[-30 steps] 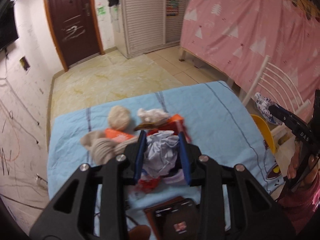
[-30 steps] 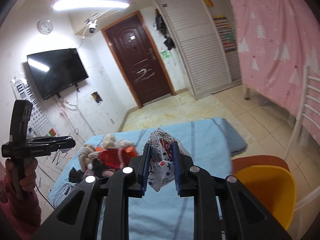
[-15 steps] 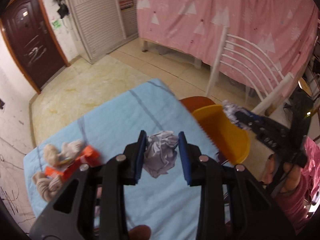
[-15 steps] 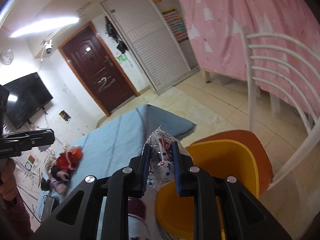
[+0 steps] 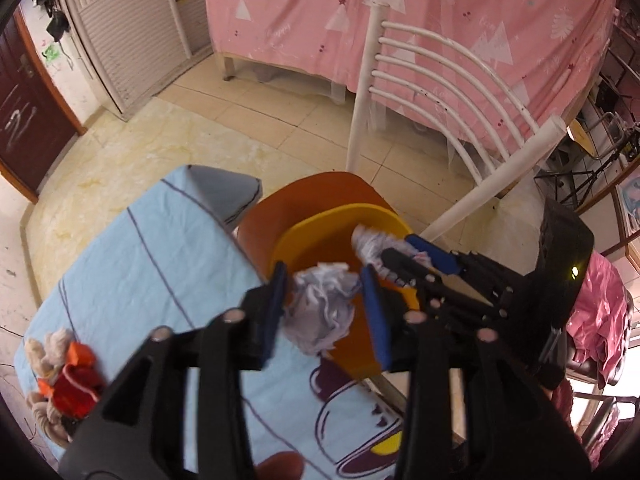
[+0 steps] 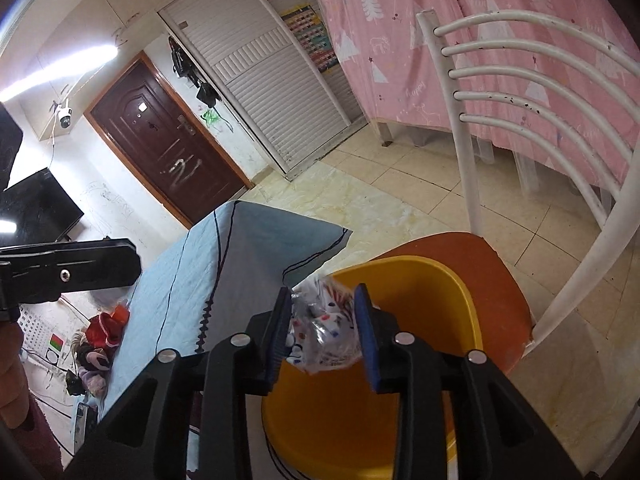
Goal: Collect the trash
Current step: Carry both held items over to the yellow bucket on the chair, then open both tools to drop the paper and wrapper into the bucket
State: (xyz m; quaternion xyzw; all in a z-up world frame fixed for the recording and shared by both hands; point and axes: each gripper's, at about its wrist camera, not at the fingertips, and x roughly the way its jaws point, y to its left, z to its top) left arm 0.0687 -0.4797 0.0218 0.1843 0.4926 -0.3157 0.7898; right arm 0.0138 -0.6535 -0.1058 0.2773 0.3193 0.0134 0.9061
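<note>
A crumpled pale paper wad [image 5: 320,312] fills the gap of my left gripper [image 5: 323,276], touching both blue pads while the jaws are opening. It hangs over the near rim of the yellow bin [image 5: 316,224]. A crinkled printed plastic wrapper [image 6: 324,328] sits between the pads of my right gripper [image 6: 323,292], whose jaws are also opening, just above the bin's [image 6: 440,276] left rim. In the left wrist view the right gripper [image 5: 416,254] reaches in over the bin with the wrapper [image 5: 368,242] at its tip.
The bin stands on an orange chair seat [image 6: 492,256] with a white barred back [image 5: 460,92]. A table under a light blue cloth [image 5: 140,264] lies to the left, with a pile of soft toys [image 5: 64,376] on it. Behind hangs a pink curtain [image 5: 440,20].
Both grippers swung right from over the blue cloth and dropped to the yellow bin. Each still has its piece of trash between the pads, and both jaw gaps look slightly wider.
</note>
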